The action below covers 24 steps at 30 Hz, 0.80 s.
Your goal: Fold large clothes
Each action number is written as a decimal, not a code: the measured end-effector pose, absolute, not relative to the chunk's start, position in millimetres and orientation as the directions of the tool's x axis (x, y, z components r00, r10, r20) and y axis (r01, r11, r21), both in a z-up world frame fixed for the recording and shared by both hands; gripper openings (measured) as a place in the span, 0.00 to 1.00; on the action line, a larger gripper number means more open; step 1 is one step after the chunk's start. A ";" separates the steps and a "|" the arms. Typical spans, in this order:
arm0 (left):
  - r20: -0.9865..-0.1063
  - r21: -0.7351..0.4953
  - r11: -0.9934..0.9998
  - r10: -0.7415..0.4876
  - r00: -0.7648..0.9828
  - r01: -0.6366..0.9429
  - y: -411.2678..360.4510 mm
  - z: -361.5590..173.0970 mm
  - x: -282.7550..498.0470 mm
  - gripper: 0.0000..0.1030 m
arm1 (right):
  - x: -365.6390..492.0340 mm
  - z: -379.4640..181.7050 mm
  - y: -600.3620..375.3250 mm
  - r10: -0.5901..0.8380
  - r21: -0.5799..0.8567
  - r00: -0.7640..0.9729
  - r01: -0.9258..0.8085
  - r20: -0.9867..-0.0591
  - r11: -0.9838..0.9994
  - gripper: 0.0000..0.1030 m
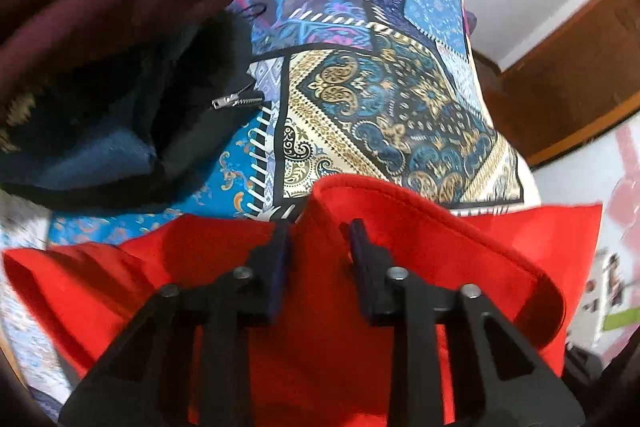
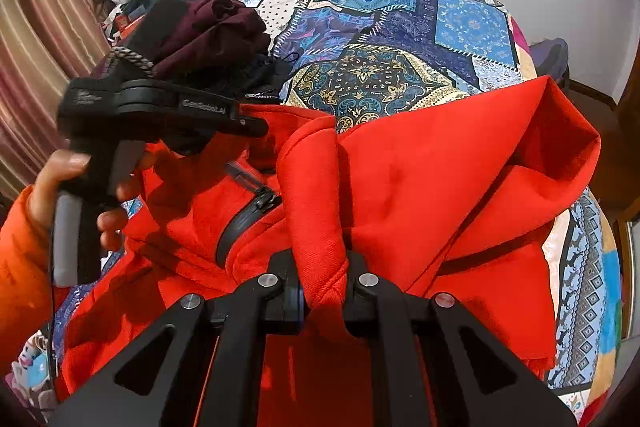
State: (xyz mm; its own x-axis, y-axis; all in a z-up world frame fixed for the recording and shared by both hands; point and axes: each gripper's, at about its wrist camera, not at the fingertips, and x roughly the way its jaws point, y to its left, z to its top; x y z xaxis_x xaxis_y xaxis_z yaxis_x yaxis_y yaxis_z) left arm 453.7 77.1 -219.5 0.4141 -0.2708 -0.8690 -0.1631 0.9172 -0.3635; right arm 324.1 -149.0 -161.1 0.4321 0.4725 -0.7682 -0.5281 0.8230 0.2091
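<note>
A bright red fleece jacket (image 2: 440, 167) with a dark zipper (image 2: 248, 211) lies bunched on a patchwork bedspread (image 2: 400, 39). My right gripper (image 2: 322, 263) is shut on a thick fold of its red cloth, which bulges up between the fingers. A hand holds my left gripper (image 2: 256, 125) at the left of the right wrist view, its tip at the jacket's far left part. In the left wrist view the left gripper (image 1: 319, 231) pinches a raised hemmed edge of the red jacket (image 1: 420, 227), and the cloth fills the narrow gap between the pads.
A pile of dark clothes (image 1: 120, 67), maroon on top and black with a metal zipper below, sits on the bedspread (image 1: 380, 87) behind the jacket. The pile (image 2: 216, 27) lies at the bed's left. A striped curtain (image 2: 48, 47) hangs left; a white wall stands behind.
</note>
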 end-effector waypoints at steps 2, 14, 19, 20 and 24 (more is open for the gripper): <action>-0.865 -0.376 0.914 -0.287 0.411 -0.154 78.9 -222.8 454.6 0.08 | 326.5 -161.9 -149.1 0.474 0.214 0.428 -0.527 -0.769 0.823 0.08; -0.769 -0.314 0.949 -0.231 0.596 -0.038 83.1 -136.2 380.6 0.04 | 311.1 -142.2 -149.7 0.481 0.207 0.456 -0.528 -0.749 0.824 0.08; -0.740 -0.299 0.954 -0.249 0.625 0.027 83.8 -110.6 329.6 0.04 | 295.1 -126.2 -149.7 0.482 0.191 0.476 -0.537 -0.735 0.822 0.08; -0.735 -0.294 0.955 -0.251 0.630 0.037 83.0 -108.1 320.8 0.04 | 293.6 -124.6 -150.1 0.483 0.191 0.479 -0.537 -0.733 0.822 0.08; -0.729 -0.285 0.956 -0.267 0.630 0.075 79.7 -105.3 281.4 0.04 | 276.8 -117.0 -151.7 0.484 0.185 0.485 -0.542 -0.729 0.820 0.09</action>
State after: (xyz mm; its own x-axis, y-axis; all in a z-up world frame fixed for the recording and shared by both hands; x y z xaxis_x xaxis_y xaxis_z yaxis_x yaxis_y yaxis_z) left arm 281.4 79.7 -105.3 0.6302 -0.2669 -0.7291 0.0748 0.9555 -0.2852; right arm 276.8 -151.7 -117.0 0.4847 0.4841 -0.7285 -0.5416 0.8201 0.1846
